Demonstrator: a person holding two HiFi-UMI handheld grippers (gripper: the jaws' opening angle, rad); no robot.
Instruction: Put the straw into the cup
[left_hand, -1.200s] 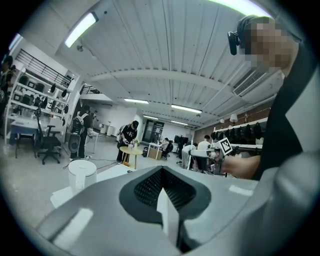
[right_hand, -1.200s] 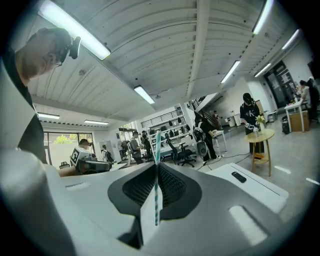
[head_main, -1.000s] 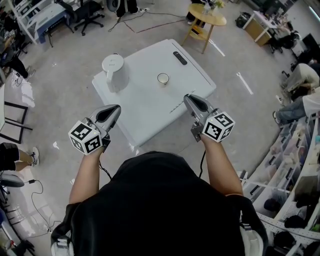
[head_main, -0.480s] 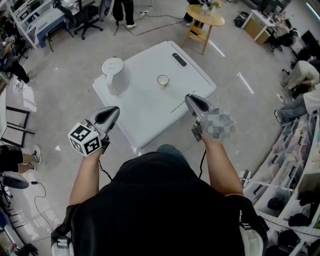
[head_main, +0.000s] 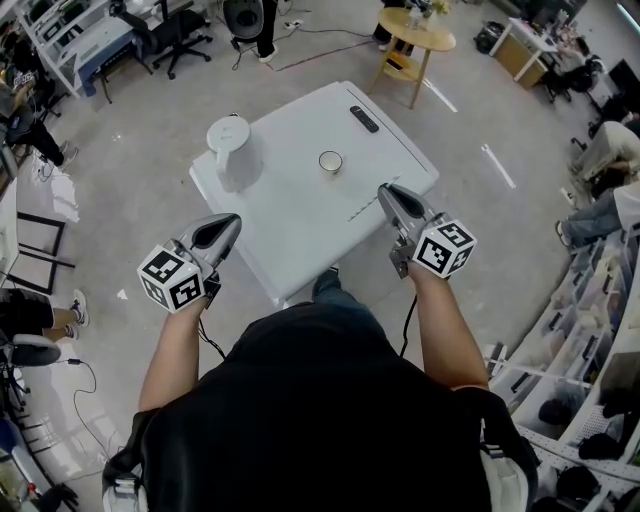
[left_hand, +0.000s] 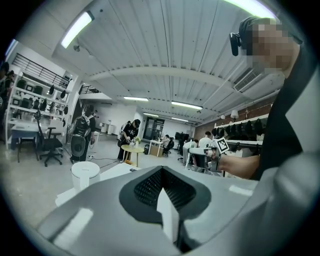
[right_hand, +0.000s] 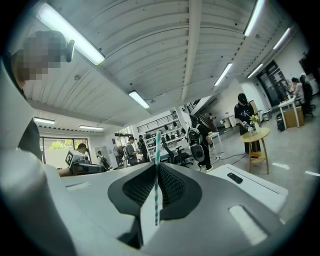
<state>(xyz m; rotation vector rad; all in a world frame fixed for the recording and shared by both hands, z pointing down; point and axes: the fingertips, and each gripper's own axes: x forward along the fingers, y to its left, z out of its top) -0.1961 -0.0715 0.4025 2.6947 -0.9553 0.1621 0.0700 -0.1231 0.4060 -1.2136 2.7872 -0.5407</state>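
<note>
Jaws of the right gripper (right_hand: 155, 200) are pressed together on a teal-and-white striped paper straw (right_hand: 157, 165), which stands upright between the pads and rises above the jaw tips. In the head view the right gripper (head_main: 386, 192) hangs over the near right edge of the white table (head_main: 300, 200). A thin dashed line just beside its tip is probably the same straw, though it is too fine there to be sure.

The left gripper (head_main: 232, 220) hangs off the table's near left side, above the grey floor. Its own view shows the left gripper (left_hand: 165, 200) with its jaws closed against each other and nothing between them.

On the table, a small open cup (head_main: 330, 160) stands upright near the middle, well apart from both grippers and beyond the right one. A white kettle (head_main: 232, 148) stands at the left corner, and a black remote (head_main: 364, 118) lies near the far edge. Beyond the table is a round wooden side table (head_main: 415, 35). The person's bare forearms reach forward from a black shirt, one to each gripper.
</note>
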